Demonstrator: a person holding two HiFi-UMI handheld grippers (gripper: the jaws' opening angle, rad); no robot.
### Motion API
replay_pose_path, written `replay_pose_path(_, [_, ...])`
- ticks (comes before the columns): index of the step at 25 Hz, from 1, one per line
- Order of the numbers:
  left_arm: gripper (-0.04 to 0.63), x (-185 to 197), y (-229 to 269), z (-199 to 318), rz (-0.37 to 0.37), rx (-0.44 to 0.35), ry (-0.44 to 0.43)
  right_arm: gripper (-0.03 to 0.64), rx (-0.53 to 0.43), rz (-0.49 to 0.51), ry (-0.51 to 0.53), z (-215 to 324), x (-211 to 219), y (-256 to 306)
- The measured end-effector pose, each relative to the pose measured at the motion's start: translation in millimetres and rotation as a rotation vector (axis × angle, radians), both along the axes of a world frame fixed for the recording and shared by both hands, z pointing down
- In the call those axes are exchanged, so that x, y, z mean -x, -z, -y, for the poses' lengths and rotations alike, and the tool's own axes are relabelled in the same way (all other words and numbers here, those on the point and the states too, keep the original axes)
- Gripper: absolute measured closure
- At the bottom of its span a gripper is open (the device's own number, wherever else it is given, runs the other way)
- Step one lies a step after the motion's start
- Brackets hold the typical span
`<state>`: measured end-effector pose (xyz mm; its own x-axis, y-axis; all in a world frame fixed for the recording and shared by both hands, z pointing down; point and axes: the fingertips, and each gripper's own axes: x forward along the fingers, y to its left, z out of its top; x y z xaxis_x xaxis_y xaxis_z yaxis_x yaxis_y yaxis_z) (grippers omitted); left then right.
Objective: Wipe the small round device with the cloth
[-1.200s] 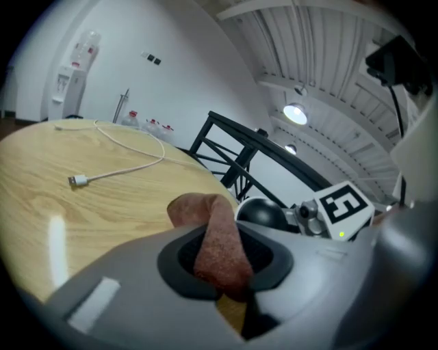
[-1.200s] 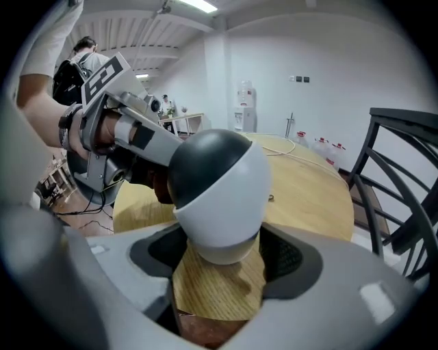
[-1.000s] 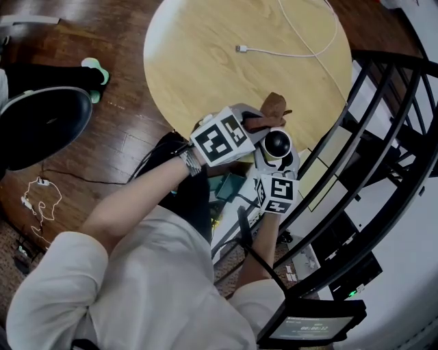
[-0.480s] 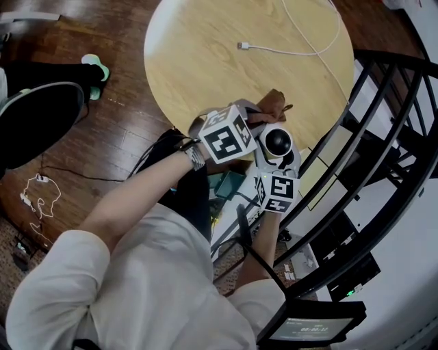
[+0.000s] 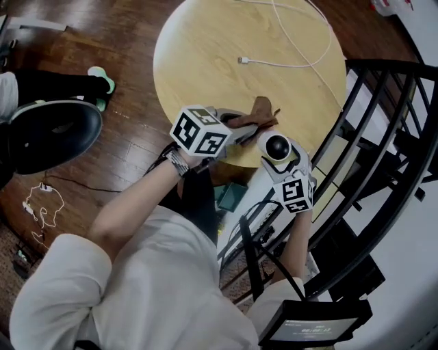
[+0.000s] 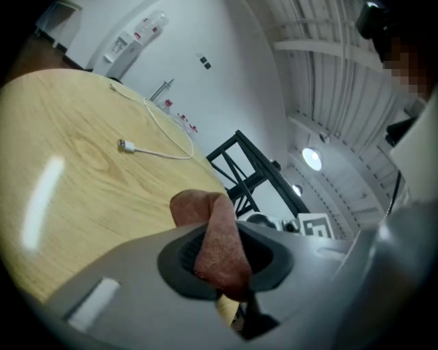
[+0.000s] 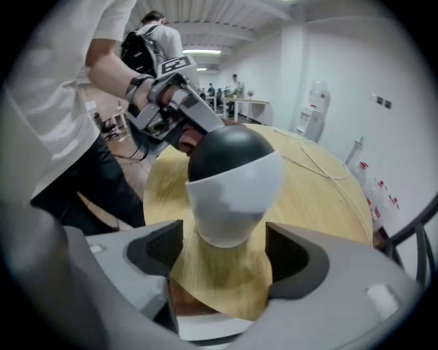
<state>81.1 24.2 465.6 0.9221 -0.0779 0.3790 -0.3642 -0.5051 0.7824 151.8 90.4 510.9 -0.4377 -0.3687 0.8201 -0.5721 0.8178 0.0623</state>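
We're seeing a rust-brown cloth (image 6: 217, 240), a white device (image 7: 233, 195) capped in glossy black, and a pale wood-grain table (image 5: 205, 61).

A round light-wood tabletop (image 5: 205, 61) fills the upper middle of the head view, with a white cable (image 5: 294, 51) looped across its far part. Dark brown plank floor (image 5: 123, 41) surrounds it. A black metal railing (image 5: 390, 137) curves down the right side. At the left edge sits a large black rounded object (image 5: 48, 133), with a thin white wire (image 5: 41, 205) curled on the floor below. The gripper views show white walls (image 6: 226, 61), a ribbed ceiling (image 7: 226, 17), a lit round lamp (image 6: 312, 158) and a water dispenser (image 7: 316, 102) at the far wall.
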Motion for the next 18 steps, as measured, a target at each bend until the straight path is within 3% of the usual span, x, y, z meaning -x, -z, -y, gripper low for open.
replay_pose_path(3, [0.532, 13, 2, -4, 0.011, 0.012, 0.023, 0.234, 0.041, -0.038, 0.179, 1, -6, 0])
replay_pose_path(7, [0.532, 25, 4, -2, 0.001, 0.042, 0.074, 0.222, 0.09, 0.036, 0.304, 9, 10, 2])
replay_pose_path(18, [0.531, 30, 8, 3, -0.011, 0.052, 0.098, 0.25, 0.046, 0.133, 0.201, 19, 26, 7])
